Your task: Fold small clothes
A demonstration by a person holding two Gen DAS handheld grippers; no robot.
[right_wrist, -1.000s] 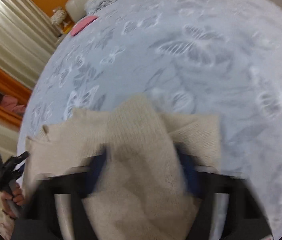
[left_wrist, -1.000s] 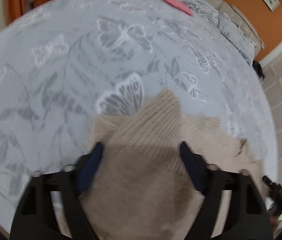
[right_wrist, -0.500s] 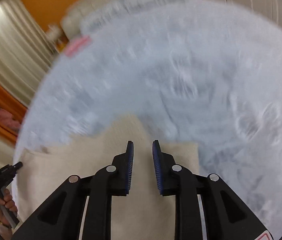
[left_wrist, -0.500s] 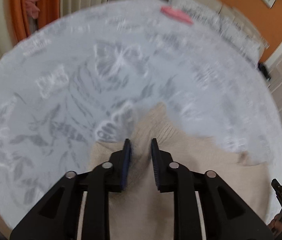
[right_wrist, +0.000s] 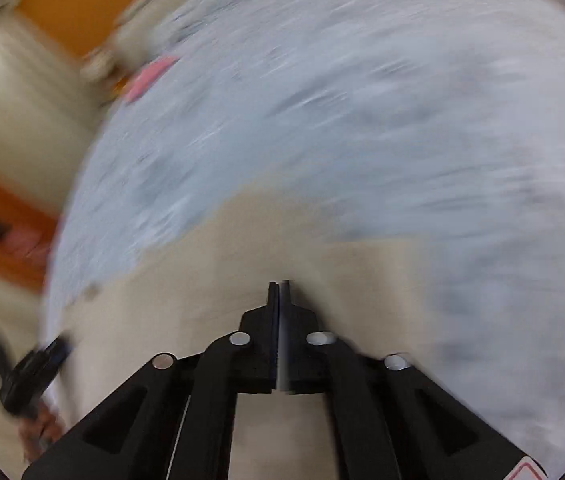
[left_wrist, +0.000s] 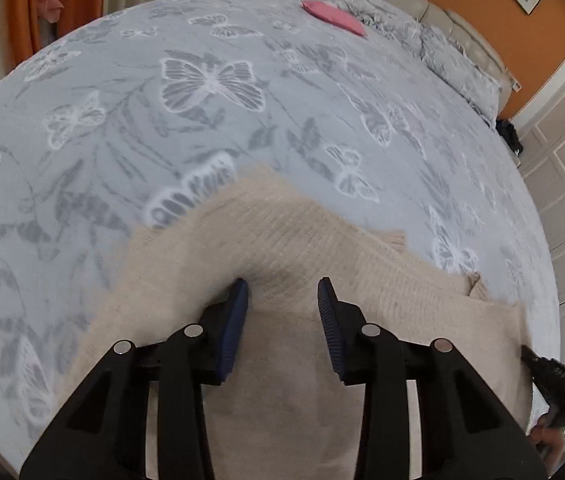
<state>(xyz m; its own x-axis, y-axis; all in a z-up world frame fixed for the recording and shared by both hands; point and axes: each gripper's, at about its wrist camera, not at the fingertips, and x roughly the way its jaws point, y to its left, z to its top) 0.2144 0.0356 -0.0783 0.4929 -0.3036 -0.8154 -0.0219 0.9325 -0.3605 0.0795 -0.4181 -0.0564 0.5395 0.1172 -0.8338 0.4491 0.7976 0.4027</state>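
Covering most of both views: bedspread (left_wrist: pixel 242 92), grey with white butterfly print, spread flat over the bed.
Garment: beige knit sweater (left_wrist: pixel 294 248) lying on the bedspread at the near edge, under both tools; one part is lifted into a peak toward the bed's centre, a ribbed cuff shows at its right side.
Pillows: grey patterned pillows (left_wrist: pixel 442 52) along the far headboard.
Left gripper: left gripper (left_wrist: pixel 282 304) over the sweater, jaws apart and opening; blue pads flank a ridge of knit, not pressing on it.
Right gripper: right gripper (right_wrist: pixel 279 292) over the beige fabric, jaws closing and almost together, only a thin slit between them; whether fabric is pinched in that slit cannot be told. View heavily blurred.
Pink item: flat pink cloth (left_wrist: pixel 332 12) on the far side of the bed, well apart from the sweater.
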